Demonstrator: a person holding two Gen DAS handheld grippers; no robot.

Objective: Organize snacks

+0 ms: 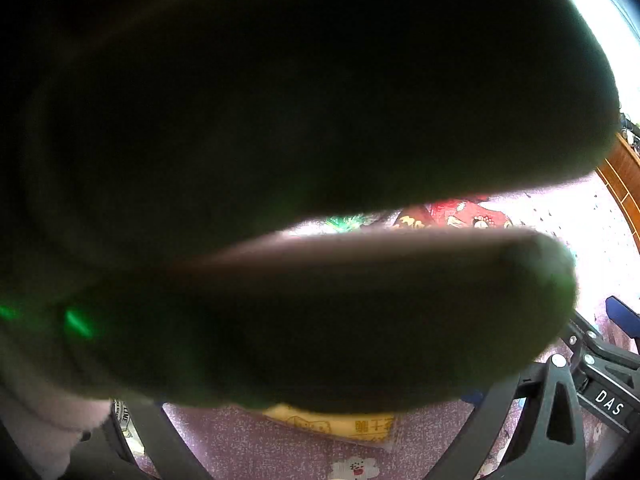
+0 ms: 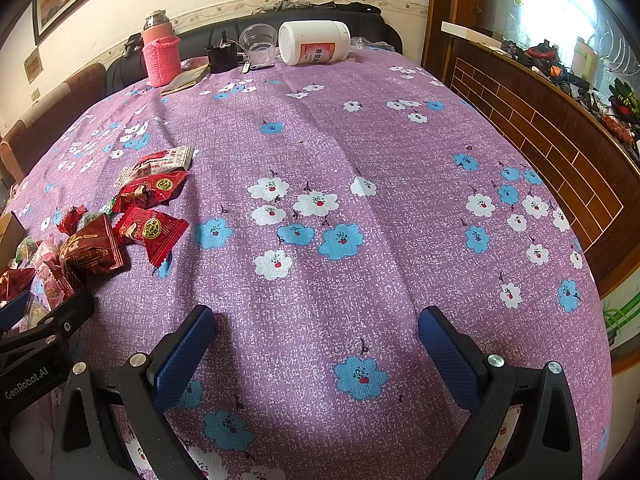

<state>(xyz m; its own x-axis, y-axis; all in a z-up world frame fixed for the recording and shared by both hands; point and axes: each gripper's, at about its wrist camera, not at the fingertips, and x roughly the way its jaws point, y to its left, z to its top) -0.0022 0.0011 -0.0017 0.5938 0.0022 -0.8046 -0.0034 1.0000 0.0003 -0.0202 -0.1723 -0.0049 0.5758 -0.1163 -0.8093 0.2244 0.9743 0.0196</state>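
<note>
Red snack packets (image 2: 150, 208) are seen heaped on the left part of the purple floral tablecloth (image 2: 360, 152), with smaller wrapped sweets (image 2: 48, 256) trailing toward the near-left edge. The heap lies forward and well to the left of the right gripper (image 2: 316, 344), whose blue-padded fingers (image 2: 184, 356) are spread wide over bare cloth, nothing between them. The nearest red packet's long axis runs roughly diagonal, near-right to far-left.

The left wrist view is almost wholly blocked by a dark, blurred object pressed close to the lens; what it is cannot be told. Beneath it a yellow packet (image 1: 340, 424) lies on the cloth, just ahead of the left gripper (image 1: 320, 440); whether that gripper is spread or closed cannot be told. Its body is seen in the right view, beside the heap. The left hand is judged nearer the snacks.

A toppled white jar (image 2: 314, 42) and pink knitted cup sleeve (image 2: 162, 60) sit far back, well apart.
</note>
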